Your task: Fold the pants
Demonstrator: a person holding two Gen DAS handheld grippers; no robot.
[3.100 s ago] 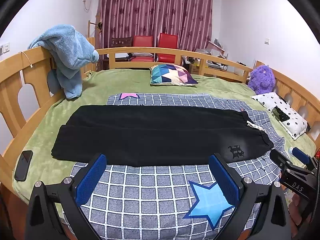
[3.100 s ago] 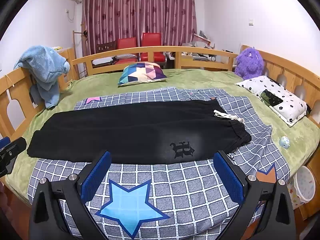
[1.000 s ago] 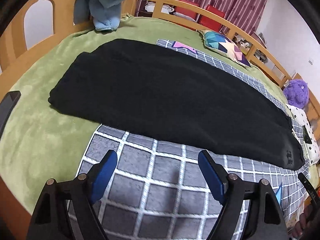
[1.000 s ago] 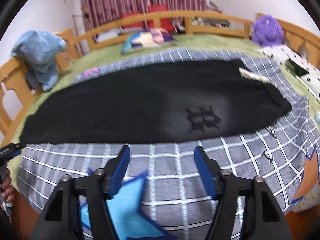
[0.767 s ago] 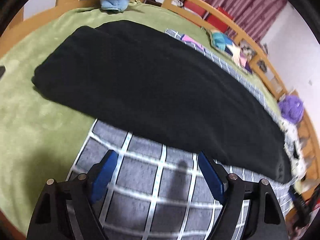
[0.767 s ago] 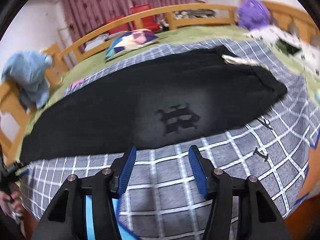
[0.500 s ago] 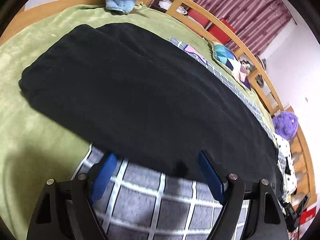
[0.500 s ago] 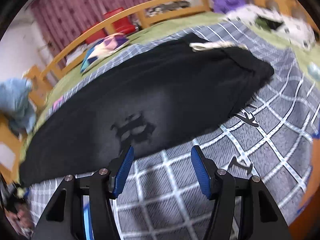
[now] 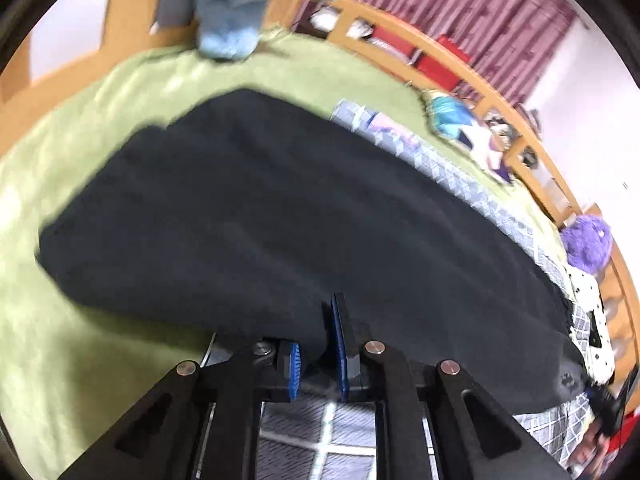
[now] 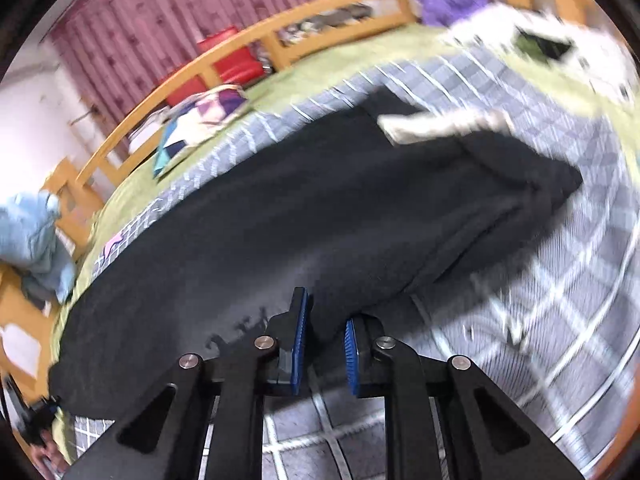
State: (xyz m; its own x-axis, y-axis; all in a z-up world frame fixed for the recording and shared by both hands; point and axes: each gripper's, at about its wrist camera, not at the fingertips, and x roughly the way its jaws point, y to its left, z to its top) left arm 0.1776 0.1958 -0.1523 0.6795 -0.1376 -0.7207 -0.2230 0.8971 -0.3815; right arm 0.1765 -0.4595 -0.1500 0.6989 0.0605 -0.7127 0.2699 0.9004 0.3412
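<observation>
Black pants (image 9: 280, 220) lie spread flat across the bed, legs to the left and waistband with a white drawstring (image 10: 440, 126) to the right. In the left wrist view my left gripper (image 9: 317, 354) is shut, with the pants' near edge bunched between its blue pads toward the leg end. In the right wrist view the pants (image 10: 300, 220) fill the middle. My right gripper (image 10: 325, 340) is closing on their near edge beside the printed logo. A fold of black cloth is pinched between its pads.
Under the pants lie a grey checked blanket (image 10: 560, 280) and a green bedspread (image 9: 60, 340). A wooden rail (image 9: 400, 40) rings the bed, with a blue towel (image 9: 240, 12) draped on it. A patterned pillow (image 9: 452, 120), a purple plush (image 9: 588, 240) and a spotted pillow (image 9: 592, 320) lie at the back and right.
Both grippers moved forward from over the checked blanket to the pants' near edge. Their jaws, wide open before, have closed onto the black cloth.
</observation>
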